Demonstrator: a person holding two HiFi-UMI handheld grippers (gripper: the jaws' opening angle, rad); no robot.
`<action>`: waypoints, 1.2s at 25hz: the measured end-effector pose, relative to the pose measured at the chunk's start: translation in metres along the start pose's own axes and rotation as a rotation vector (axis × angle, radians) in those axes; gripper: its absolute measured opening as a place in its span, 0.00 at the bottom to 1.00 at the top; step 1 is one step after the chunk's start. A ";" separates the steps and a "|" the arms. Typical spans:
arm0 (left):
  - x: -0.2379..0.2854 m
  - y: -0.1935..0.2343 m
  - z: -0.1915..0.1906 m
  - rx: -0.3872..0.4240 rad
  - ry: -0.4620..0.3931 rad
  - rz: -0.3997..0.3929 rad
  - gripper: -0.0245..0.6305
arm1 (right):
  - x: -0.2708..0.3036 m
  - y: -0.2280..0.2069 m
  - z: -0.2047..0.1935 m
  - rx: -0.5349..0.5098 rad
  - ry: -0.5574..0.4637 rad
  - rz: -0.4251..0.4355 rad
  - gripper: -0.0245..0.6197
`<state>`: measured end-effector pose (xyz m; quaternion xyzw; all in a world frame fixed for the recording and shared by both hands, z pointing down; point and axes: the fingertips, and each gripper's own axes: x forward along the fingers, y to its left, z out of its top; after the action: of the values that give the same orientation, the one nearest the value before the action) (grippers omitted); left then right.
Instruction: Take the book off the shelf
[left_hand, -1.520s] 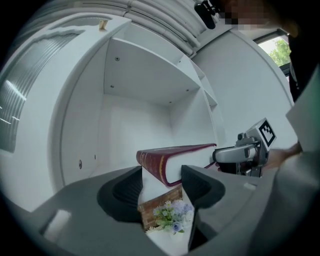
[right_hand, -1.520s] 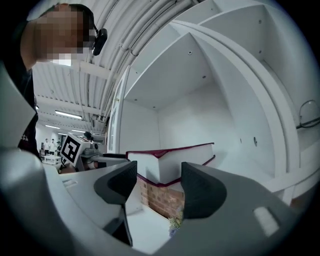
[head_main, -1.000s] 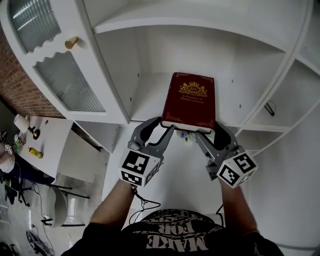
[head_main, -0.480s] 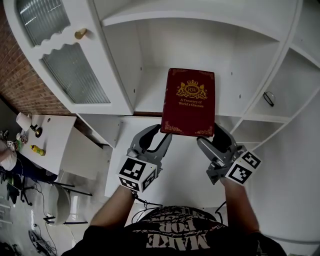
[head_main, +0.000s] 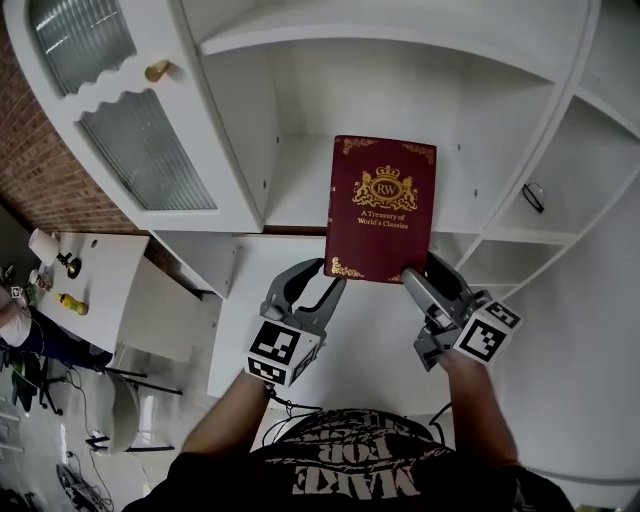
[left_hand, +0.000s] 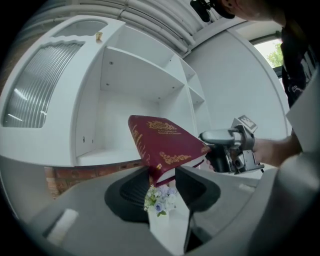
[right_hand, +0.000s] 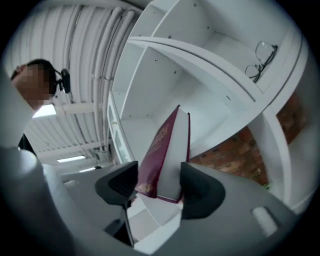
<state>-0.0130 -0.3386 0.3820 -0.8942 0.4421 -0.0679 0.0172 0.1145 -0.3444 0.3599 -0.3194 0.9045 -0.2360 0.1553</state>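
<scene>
Your right gripper has its jaws closed on the lower right corner of the red hardback book. In the right gripper view the book stands edge-on in the gap, one pad against the gold-stamped front cover and the other against the back cover. Your left gripper holds its jaws apart and grips nothing. The book's lower spine corner dips into the gap between them, just beside the right-hand jaw, and you cannot tell whether it touches that jaw. Lower in the same gap a small bunch of pale flowers shows, well behind the jaws. The book is off the shelf board and hangs in the air in front of the open white compartment. Its front cover is turned up toward you, and its lower edge is over the back edge of the white worktop, about midway along that edge. A pair of eyeglasses lies in the compartment to the right. At the left a ribbed-glass cabinet door with a brass knob stands open.
</scene>
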 end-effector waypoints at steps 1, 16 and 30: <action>0.000 0.000 0.000 -0.002 -0.003 -0.009 0.29 | 0.001 -0.007 -0.003 -0.018 0.009 -0.044 0.40; -0.008 0.008 -0.005 -0.392 -0.071 -0.146 0.32 | -0.002 -0.016 -0.022 -0.074 0.005 -0.101 0.32; -0.036 -0.008 0.003 -0.304 -0.107 -0.088 0.32 | -0.015 0.034 -0.014 -0.359 -0.063 -0.115 0.29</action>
<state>-0.0278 -0.3054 0.3763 -0.9073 0.4063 0.0466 -0.0979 0.1024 -0.3071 0.3563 -0.4004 0.9071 -0.0690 0.1104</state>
